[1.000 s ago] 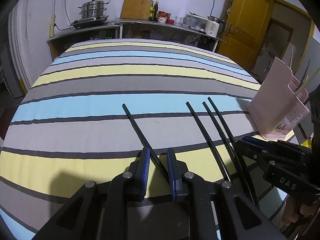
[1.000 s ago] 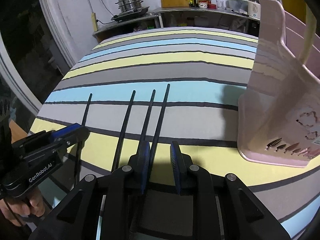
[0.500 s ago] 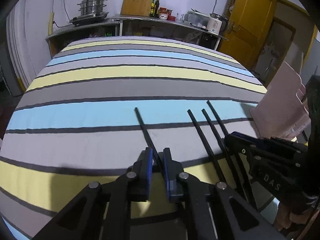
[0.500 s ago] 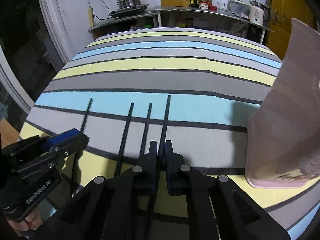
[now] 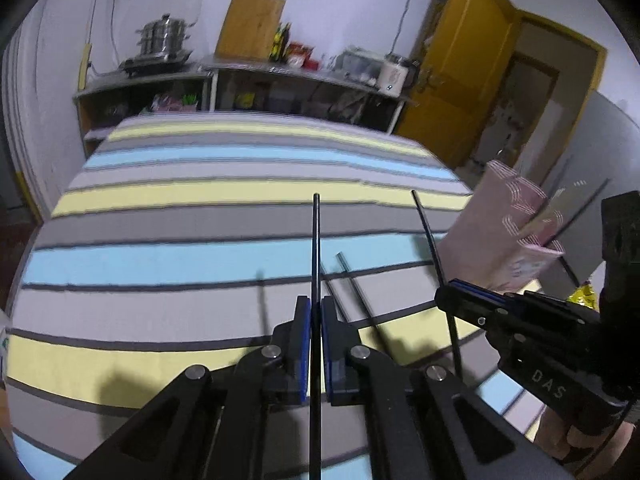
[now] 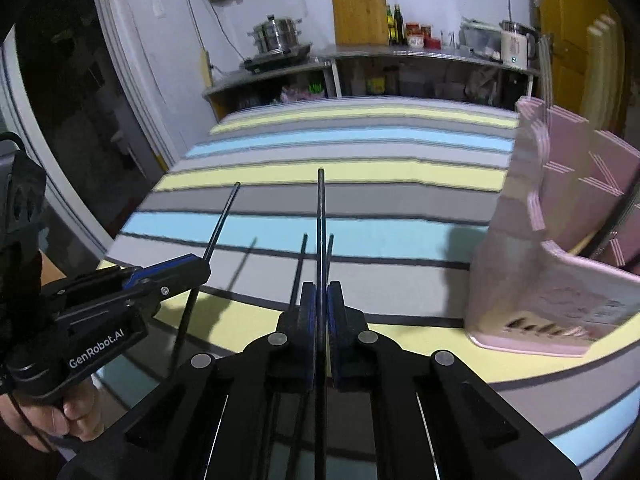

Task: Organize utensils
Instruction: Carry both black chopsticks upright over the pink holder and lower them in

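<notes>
My left gripper point(image 5: 315, 312) is shut on a black chopstick point(image 5: 316, 248) and holds it lifted above the striped table, pointing forward. My right gripper point(image 6: 320, 296) is shut on another black chopstick point(image 6: 320, 216), also lifted. Each shows in the other's view: the right gripper point(image 5: 450, 294) with its chopstick point(image 5: 428, 236), the left gripper point(image 6: 200, 266) with its chopstick point(image 6: 222, 220). Two more black chopsticks point(image 5: 352, 284) lie on the cloth between them; they also show in the right wrist view point(image 6: 302, 256). A pink utensil holder point(image 6: 560, 264) stands at the right, with some utensils in it.
The table carries a striped cloth point(image 5: 200, 208) in yellow, blue and grey. Behind it a counter point(image 5: 280, 72) holds a steamer pot, a cutting board, bottles and a kettle. A yellow door point(image 5: 460, 80) is at the back right.
Both grippers have closed on a chopstick each and lifted them off the cloth. Two chopsticks stay lying on the table.
</notes>
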Demonstrator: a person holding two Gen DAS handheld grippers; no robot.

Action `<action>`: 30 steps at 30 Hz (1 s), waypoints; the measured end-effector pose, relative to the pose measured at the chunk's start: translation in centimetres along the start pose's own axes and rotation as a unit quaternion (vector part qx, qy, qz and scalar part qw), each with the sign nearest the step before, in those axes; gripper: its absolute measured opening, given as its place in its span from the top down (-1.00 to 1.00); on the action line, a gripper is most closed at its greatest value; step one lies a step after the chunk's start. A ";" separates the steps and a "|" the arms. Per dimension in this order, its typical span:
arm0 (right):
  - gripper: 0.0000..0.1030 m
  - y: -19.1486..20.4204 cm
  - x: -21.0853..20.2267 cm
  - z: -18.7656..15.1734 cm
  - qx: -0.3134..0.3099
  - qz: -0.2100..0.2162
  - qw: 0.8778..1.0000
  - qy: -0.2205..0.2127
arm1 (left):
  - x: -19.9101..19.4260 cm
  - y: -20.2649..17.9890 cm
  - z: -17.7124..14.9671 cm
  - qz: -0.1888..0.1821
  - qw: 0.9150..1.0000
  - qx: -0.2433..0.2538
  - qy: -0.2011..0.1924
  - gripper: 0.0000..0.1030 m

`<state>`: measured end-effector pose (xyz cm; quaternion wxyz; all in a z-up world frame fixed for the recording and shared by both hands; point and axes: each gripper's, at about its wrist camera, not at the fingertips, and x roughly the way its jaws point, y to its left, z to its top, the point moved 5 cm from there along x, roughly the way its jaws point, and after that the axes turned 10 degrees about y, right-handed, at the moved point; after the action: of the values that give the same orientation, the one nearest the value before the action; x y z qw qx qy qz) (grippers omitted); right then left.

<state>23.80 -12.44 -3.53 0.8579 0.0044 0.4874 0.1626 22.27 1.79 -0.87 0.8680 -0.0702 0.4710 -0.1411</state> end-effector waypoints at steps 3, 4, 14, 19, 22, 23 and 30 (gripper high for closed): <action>0.89 0.0 -2.7 -0.1 0.003 0.004 1.000 -0.023 | -2.5 -1.1 0.2 -0.014 1.000 0.010 -0.020 0.91; 0.89 0.0 -3.5 -0.1 0.004 0.006 1.000 -0.029 | -3.2 -1.5 0.3 -0.017 0.999 0.014 -0.025 0.91; 0.89 -0.6 -10.4 -1.4 0.017 0.010 0.997 -0.080 | -9.3 -5.2 1.1 -0.048 0.995 0.050 -0.067 0.91; 0.89 -1.7 -12.6 -1.8 0.027 0.004 0.995 -0.097 | -10.1 -6.8 1.8 -0.061 0.994 0.059 -0.068 0.91; 0.89 -2.5 -13.6 -2.1 0.036 0.002 0.994 -0.105 | -10.3 -8.1 2.2 -0.071 0.993 0.068 -0.067 0.91; 0.89 -2.8 -13.9 -2.1 0.039 0.001 0.993 -0.107 | -10.3 -8.6 2.4 -0.075 0.992 0.071 -0.066 0.91; 0.89 -5.3 -15.5 -2.0 0.057 -0.010 0.991 -0.118 | -9.4 -11.2 4.1 -0.098 0.990 0.081 -0.054 0.91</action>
<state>16.29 -22.18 7.51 0.9096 0.0674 0.3908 0.1239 18.84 -5.98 11.77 0.8769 -0.0527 0.4017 -0.2588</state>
